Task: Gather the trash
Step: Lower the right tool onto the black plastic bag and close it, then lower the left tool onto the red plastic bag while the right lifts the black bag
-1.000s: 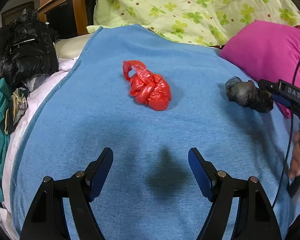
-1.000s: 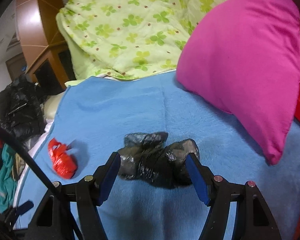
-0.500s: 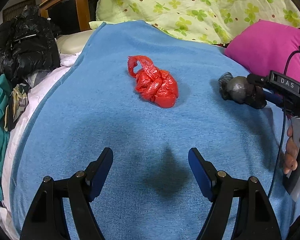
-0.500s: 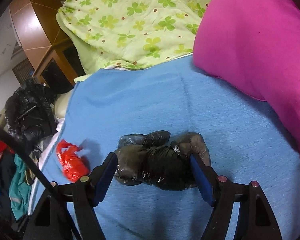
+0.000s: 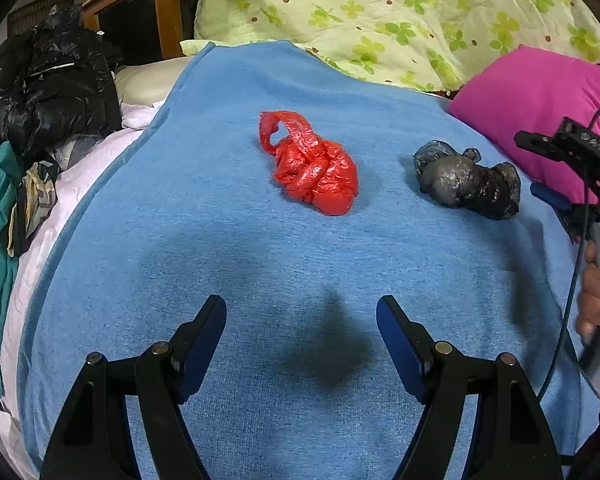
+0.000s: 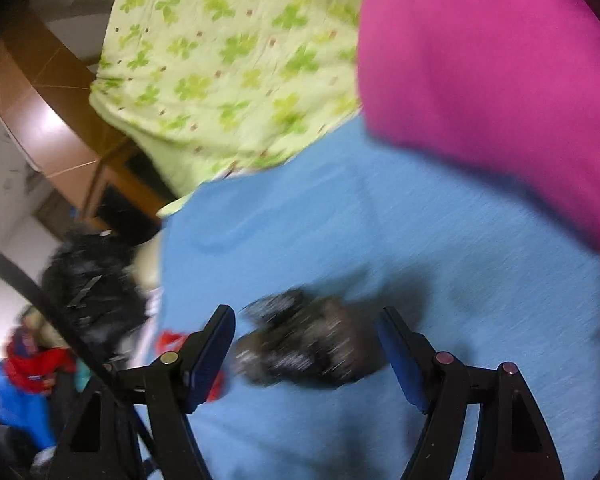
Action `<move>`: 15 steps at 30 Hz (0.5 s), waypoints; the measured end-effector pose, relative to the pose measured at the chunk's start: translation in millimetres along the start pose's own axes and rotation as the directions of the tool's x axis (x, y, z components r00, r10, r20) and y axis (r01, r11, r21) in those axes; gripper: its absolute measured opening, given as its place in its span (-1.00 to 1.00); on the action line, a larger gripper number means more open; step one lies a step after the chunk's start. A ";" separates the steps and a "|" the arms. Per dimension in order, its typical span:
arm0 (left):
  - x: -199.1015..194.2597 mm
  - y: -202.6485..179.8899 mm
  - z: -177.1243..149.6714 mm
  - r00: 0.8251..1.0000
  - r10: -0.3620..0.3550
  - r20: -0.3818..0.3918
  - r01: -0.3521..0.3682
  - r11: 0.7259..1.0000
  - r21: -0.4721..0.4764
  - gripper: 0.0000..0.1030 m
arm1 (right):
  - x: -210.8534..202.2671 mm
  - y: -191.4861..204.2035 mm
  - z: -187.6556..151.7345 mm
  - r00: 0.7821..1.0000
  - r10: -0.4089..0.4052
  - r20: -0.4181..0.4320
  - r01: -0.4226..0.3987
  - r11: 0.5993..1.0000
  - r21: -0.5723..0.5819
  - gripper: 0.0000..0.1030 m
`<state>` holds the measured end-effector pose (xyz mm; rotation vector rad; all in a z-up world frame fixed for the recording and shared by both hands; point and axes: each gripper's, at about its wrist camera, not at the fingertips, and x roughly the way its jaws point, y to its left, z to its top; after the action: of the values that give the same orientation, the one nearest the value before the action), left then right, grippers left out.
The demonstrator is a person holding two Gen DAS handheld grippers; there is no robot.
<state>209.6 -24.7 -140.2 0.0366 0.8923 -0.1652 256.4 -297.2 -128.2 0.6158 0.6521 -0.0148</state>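
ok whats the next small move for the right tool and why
Probably close the right tool on the crumpled black plastic bag. The bag lies on the blue blanket between its fingers, which have just been opening, with gaps on both sides, so nothing is gripped yet.

Left tool (image 5: 300, 330) gapes wide; right tool (image 6: 305, 340) stands parted.

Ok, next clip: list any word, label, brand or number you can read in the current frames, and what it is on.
None can be read.
Right gripper, seen from the left wrist view: the top of its body carries small marks, too small and edge-on to read.
Red bag, black bag, blue blanket, green quilt, pink pillow: no print visible.
Right wrist view: motion-blurred, nothing legible.
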 end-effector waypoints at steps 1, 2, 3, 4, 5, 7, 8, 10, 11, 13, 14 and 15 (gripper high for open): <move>0.3 -1.2 -0.4 1.000 -0.001 -0.001 0.001 1.000 0.003 0.52 | 7.0 0.0 0.0 1.000 0.006 -0.025 -0.006 1.000 -0.005 0.50; 0.8 -2.4 -0.7 1.000 -0.002 -0.003 0.002 1.000 0.008 0.52 | 12.5 -0.6 -0.1 0.999 0.018 -0.047 -0.018 1.000 -0.003 0.50; 0.9 -3.3 -1.1 1.000 -0.002 -0.004 0.002 1.000 0.012 0.52 | 19.5 0.5 -1.8 0.997 0.035 -0.070 -0.035 0.999 -0.003 0.50; 1.4 -4.1 -1.5 1.000 0.000 -0.005 0.000 1.000 0.016 0.52 | 26.4 5.4 -3.8 0.995 0.049 -0.092 -0.051 0.999 -0.014 0.50; 1.7 -4.1 -1.7 1.000 0.001 -0.005 -0.001 1.000 0.017 0.52 | 32.3 11.7 -6.1 0.992 0.059 -0.116 -0.064 0.997 -0.041 0.50; 2.8 -3.3 -1.8 1.000 0.005 -0.009 -0.005 1.000 0.016 0.52 | 38.4 21.0 -11.6 0.988 0.063 -0.144 -0.078 0.992 -0.098 0.49; 3.0 -1.7 -1.6 1.000 0.007 -0.010 -0.007 1.000 0.014 0.52 | 40.4 27.6 -15.4 0.987 0.048 -0.154 -0.070 0.988 -0.136 0.45; 3.2 2.4 -0.9 1.000 0.010 -0.011 -0.010 1.000 0.006 0.52 | 42.6 35.8 -22.3 0.984 0.020 -0.177 -0.056 0.979 -0.197 0.03; 3.2 5.1 -0.2 1.000 0.013 -0.010 -0.013 1.000 -0.001 0.52 | 43.2 36.9 -25.2 0.981 0.013 -0.191 -0.055 0.975 -0.213 -0.20; 3.3 10.1 0.9 1.000 0.018 -0.009 -0.018 1.000 -0.018 0.52 | 40.2 38.3 -29.4 0.983 0.006 -0.186 -0.050 0.972 -0.230 -0.25; 3.6 11.9 1.3 1.000 0.018 -0.010 -0.019 1.000 -0.023 0.52 | 38.4 38.4 -30.0 0.982 0.004 -0.187 -0.048 0.971 -0.232 -0.29; 4.1 13.3 1.7 1.000 0.022 -0.009 -0.022 0.999 -0.025 0.52 | 35.6 37.6 -29.9 0.982 0.011 -0.188 -0.053 0.974 -0.221 -0.31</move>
<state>215.5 -12.2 -142.9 0.0242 0.9027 -0.1337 275.6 -243.8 -147.3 0.4110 0.8114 0.1470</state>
